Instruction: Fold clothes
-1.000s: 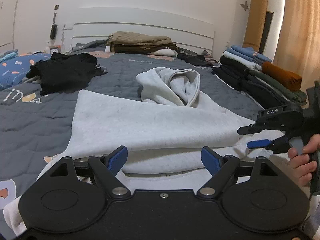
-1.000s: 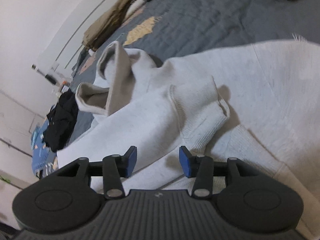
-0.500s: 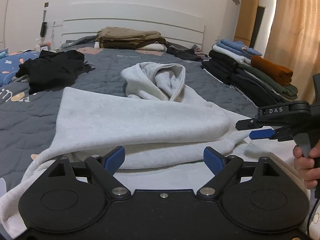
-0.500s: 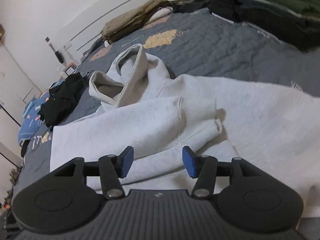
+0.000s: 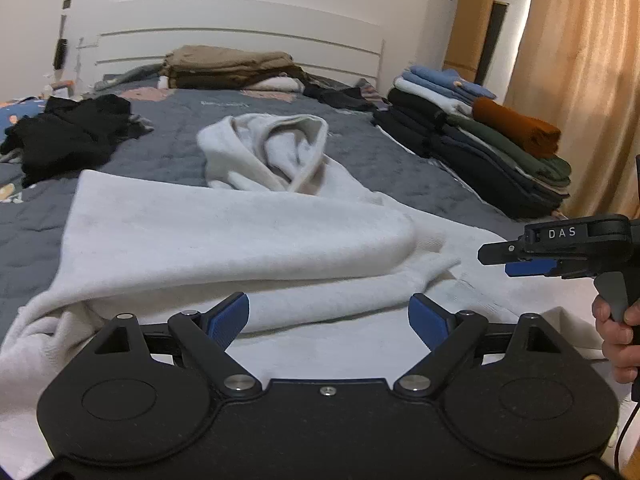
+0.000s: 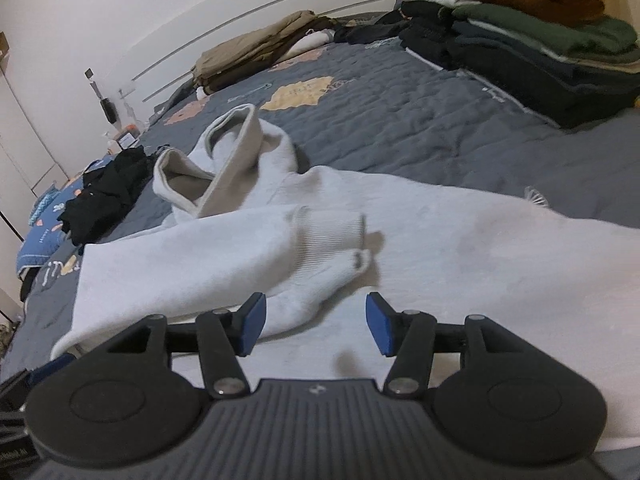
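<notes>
Bed holds hoodie, sleeve now folded across; both hand-held grippers spread, backed off toward 6 o'clock.

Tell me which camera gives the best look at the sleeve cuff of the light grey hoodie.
The right wrist view: the ribbed cuff lies close, unobstructed, just beyond the open right tool. The left wrist view shows it edge-on, ribbing indistinct.
</notes>
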A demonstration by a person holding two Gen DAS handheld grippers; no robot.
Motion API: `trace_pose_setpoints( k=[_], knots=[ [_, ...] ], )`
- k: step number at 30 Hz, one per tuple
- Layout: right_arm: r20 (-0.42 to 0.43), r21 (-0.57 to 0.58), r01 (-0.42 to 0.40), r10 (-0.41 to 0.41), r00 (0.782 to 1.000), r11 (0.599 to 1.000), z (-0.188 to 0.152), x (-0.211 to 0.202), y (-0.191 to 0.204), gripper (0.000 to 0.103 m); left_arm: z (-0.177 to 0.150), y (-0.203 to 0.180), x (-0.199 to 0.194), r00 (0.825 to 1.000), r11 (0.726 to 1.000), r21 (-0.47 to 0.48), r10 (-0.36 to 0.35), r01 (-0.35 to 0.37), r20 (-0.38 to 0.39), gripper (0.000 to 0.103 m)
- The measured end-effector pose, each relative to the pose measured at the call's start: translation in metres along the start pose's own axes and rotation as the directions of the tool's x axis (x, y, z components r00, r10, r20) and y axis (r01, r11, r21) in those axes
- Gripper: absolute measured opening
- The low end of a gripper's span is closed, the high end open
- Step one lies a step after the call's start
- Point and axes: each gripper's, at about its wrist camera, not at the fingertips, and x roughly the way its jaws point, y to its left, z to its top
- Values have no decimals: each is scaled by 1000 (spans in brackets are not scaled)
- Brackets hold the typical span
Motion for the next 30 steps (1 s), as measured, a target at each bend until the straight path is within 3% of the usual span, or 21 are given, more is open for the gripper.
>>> trace_pose_setpoints(
  k=[9, 17, 26, 30],
  knots=[
    [23, 5, 63, -63, 998, 998, -8, -22, -30, 54, -2, -31, 4, 996, 996, 15, -86, 86, -11, 86],
    [71, 69, 108, -113, 991, 992, -17, -55, -59, 54, -11, -58, 15, 982, 983, -25, -184, 183, -38, 86],
    [114, 159, 195, -214, 970, 968, -39, -95, -103, 54, -26, -85, 11, 948, 950, -59, -309, 305, -75, 86],
    [129, 195, 256, -283, 950, 947, -52, -113, -125, 54, -32, -99, 9, 933, 937, -41, -348, 346, -95, 86]
  ],
)
